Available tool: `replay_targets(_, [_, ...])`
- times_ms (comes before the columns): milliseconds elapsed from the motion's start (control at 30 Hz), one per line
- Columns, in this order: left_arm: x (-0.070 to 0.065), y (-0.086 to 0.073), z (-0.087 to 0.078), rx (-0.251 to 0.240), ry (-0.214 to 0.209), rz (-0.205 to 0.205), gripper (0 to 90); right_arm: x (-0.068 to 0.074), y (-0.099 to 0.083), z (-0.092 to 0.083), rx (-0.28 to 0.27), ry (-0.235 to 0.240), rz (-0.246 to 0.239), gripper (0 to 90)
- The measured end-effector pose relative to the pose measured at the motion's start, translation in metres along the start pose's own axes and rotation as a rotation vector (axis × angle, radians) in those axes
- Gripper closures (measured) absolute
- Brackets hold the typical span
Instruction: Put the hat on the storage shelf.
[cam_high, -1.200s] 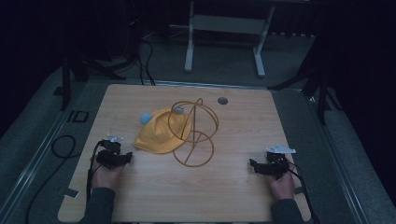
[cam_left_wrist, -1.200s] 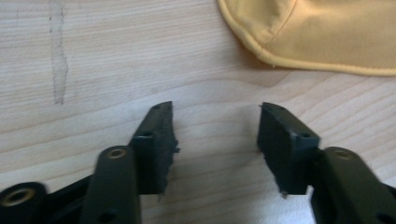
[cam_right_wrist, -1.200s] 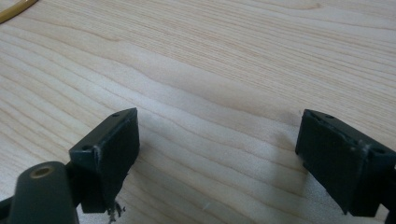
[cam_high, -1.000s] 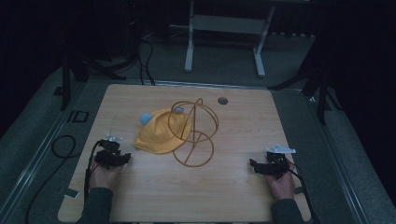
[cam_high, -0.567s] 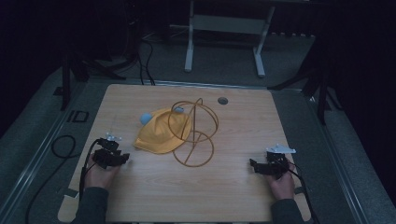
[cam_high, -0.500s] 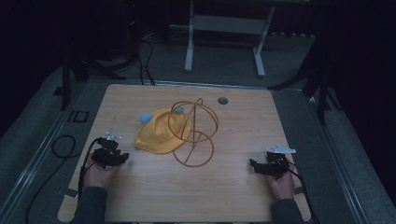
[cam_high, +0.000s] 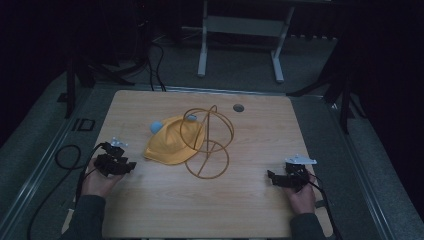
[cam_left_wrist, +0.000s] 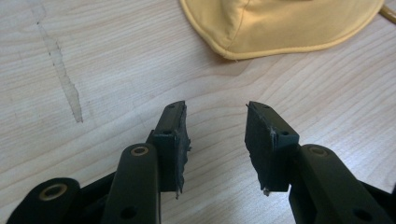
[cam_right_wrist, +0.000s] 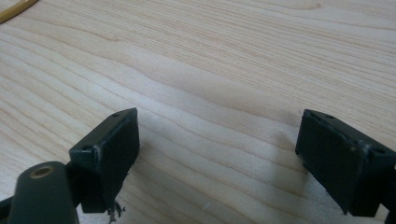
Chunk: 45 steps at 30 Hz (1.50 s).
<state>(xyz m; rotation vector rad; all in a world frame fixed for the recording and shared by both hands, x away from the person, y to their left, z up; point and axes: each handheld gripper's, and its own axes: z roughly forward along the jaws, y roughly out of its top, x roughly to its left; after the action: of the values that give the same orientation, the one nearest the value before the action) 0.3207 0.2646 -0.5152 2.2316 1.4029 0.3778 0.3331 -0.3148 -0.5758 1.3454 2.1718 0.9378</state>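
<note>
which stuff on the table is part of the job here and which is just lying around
Part of the job:
- yellow cap, nearest the left gripper, whose jaws stand open
- wire stand, its ring beside the cap
- right gripper, open over bare wood

Just lying about:
- small blue object at the cap's far edge
- round grommet in the table
- white frame on the floor behind

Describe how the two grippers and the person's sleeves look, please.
Both grippers, left and right, are black with two flat jaws. Their pads are frayed at the edges, and brass-coloured rivets sit at the joints. A grey three-cornered plate tops each. A black cable trails from the left one. The sleeves are dark grey.
</note>
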Motion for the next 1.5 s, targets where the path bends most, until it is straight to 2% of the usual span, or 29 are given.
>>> replay_targets(133, [0.000, 0.003, -0.002, 0.001, -0.009, 0.013, 57.5, 0.000, 0.000, 0.000, 0.000, 0.000, 0.000, 13.5])
replay_targets(500, [0.003, 0.014, -0.009, 0.017, -0.045, 0.085, 57.4, 0.000, 0.000, 0.000, 0.000, 0.000, 0.000, 13.5])
replay_targets(900, [0.006, 0.022, -0.017, 0.022, -0.081, 0.116, 57.5, 0.000, 0.000, 0.000, 0.000, 0.000, 0.000, 13.5])
replay_targets(1500, [0.005, 0.038, -0.025, 0.022, -0.101, 0.174, 56.4, 0.000, 0.000, 0.000, 0.000, 0.000, 0.000, 13.5])
